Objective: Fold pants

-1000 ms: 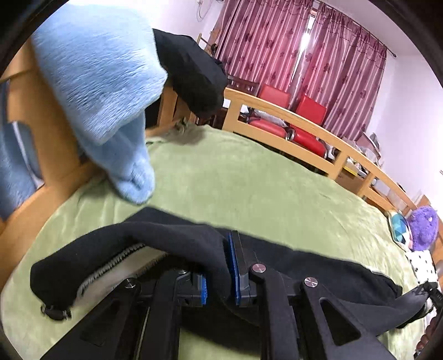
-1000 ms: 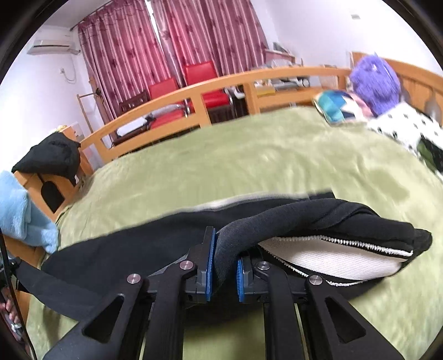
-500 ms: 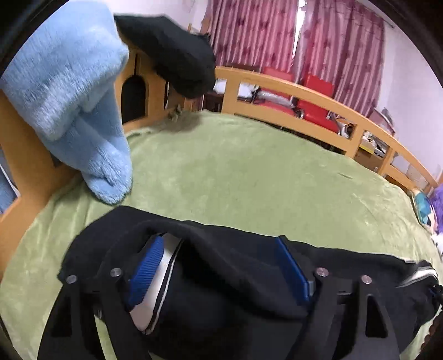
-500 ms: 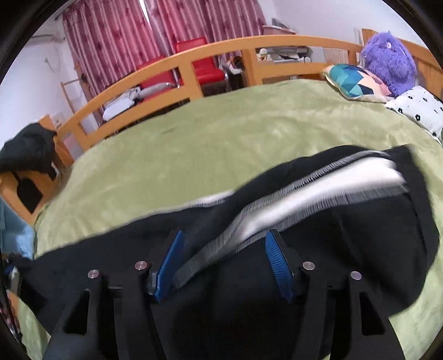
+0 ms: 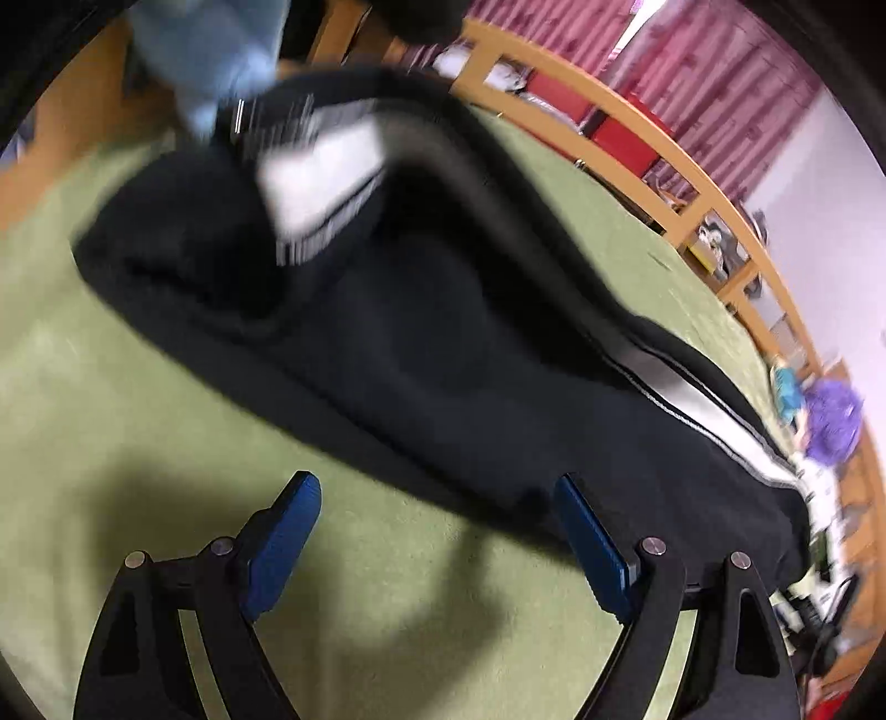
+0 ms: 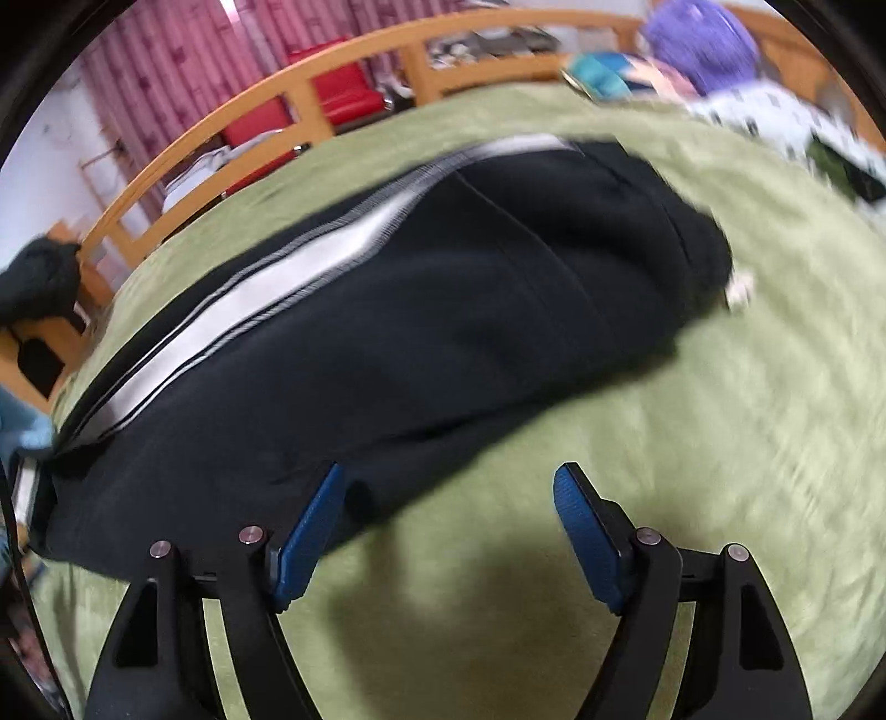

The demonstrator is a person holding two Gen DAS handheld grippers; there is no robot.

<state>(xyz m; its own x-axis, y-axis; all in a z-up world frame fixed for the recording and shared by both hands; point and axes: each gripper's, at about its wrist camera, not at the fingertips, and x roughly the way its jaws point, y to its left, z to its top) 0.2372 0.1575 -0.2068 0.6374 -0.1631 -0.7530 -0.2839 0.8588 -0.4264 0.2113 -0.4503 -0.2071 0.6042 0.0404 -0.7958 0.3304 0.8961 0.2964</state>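
Observation:
Black pants (image 5: 421, 332) with a white side stripe lie folded lengthwise on the green bed cover (image 5: 138, 443). They also show in the right wrist view (image 6: 443, 310), stripe along the far edge. My left gripper (image 5: 437, 498) is open and empty, just short of the pants' near edge. My right gripper (image 6: 451, 493) is open and empty; its left pad (image 6: 310, 526) sits at the pants' near edge. Both views are blurred by motion.
A wooden bed rail (image 6: 310, 83) runs along the far side, with red chairs (image 6: 343, 88) and curtains behind. A light blue towel (image 5: 216, 50) hangs at the left end. A purple plush toy (image 6: 703, 33) and pillows lie at the right end.
Both grippers were shut on the pants a second ago. They opened, let the fabric drop onto the bed, and have pulled back toward the near side.

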